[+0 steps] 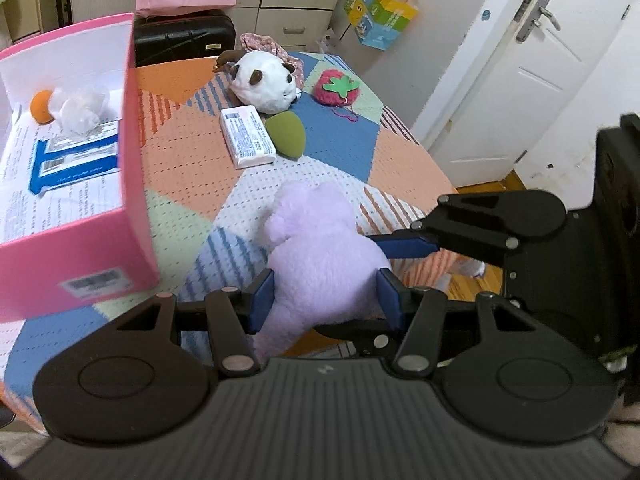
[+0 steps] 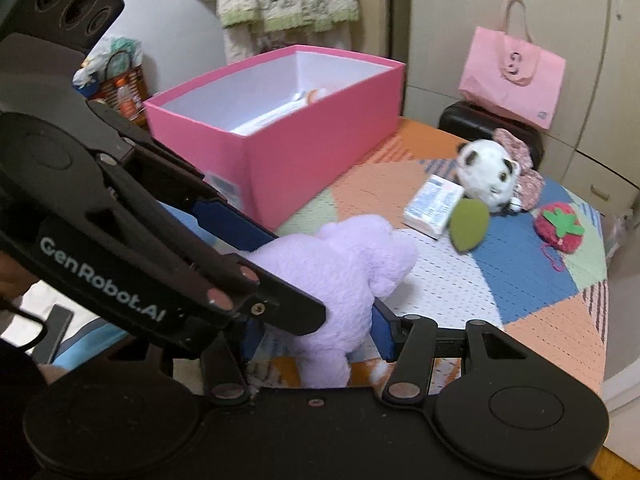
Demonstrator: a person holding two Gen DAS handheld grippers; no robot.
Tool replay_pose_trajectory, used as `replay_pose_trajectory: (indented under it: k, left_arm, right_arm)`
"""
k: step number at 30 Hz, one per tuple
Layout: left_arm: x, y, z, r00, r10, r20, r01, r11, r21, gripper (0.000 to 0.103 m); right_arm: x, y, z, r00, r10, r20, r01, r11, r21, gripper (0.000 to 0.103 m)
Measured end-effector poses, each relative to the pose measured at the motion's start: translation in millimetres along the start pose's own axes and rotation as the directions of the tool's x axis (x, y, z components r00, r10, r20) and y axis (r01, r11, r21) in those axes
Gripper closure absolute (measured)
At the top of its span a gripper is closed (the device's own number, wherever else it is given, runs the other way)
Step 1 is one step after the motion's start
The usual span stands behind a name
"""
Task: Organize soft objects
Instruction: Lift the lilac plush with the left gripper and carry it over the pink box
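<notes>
A lilac plush toy (image 1: 316, 248) is held just above the patchwork-covered table (image 1: 192, 168), close to the pink box (image 1: 136, 160). My left gripper (image 1: 326, 298) is shut on its lower body, blue pads pressing in from both sides. The right gripper's finger (image 1: 404, 246) presses on the toy from the right. In the right wrist view my right gripper (image 2: 318, 336) is shut on the same lilac plush toy (image 2: 344, 272), and the left gripper's finger (image 2: 236, 224) reaches in from the left. Further back lie a panda plush (image 1: 264, 80), a red strawberry plush (image 1: 336, 88) and a green sponge (image 1: 286, 136).
The pink box (image 2: 320, 140) is open on top and holds an orange ball (image 1: 42, 106), crumpled white wrapping and blue-and-white packs. A white tissue pack (image 1: 248, 136) lies beside the sponge. A black case (image 1: 184, 36) and pink bag (image 2: 512, 76) stand behind the table. The table edge drops off at right.
</notes>
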State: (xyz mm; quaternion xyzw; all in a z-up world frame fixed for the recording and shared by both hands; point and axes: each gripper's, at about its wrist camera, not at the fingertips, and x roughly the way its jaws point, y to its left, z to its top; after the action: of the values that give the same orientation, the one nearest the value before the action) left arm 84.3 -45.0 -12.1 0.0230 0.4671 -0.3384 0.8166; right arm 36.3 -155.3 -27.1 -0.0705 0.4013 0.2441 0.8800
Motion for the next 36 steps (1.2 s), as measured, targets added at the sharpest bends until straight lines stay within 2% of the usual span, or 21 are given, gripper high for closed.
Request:
replay_pose_trajectory:
  k: [8,17,22,31,36]
  left_arm:
    - [-45,18,-13,1.000,0.006,0.003,-0.006,1.000,-0.001,0.049]
    - [-99,49,-23,0.999,0.021,0.031,-0.018,0.996,-0.091,0.049]
    - [-125,61,-22,0.996,0.051,0.067,-0.044,0.993,-0.107,0.049]
    - [-146,88,0,0.973,0.146,0.179,-0.128,0.986,-0.107,0.049]
    - [-146,105,25,0.948,0.199,0.249,-0.178,0.978,-0.106,0.049]
  right_arm:
    - [-9,33,26,0.995,0.094,-0.030,-0.096,0.994,-0.048,0.043]
    - [-16,73,59,0.985,0.174,-0.018,-0.174,0.970,-0.171,0.042]
    - [-17,85,81,0.978,0.209,0.013,-0.202,0.956,-0.214,0.042]
    - [-1,86,128,0.969,0.229,0.093,-0.203,0.951,-0.235,0.042]
    - [17,70,157,0.957,0.248,0.153,-0.206,0.946,-0.249,0.042]
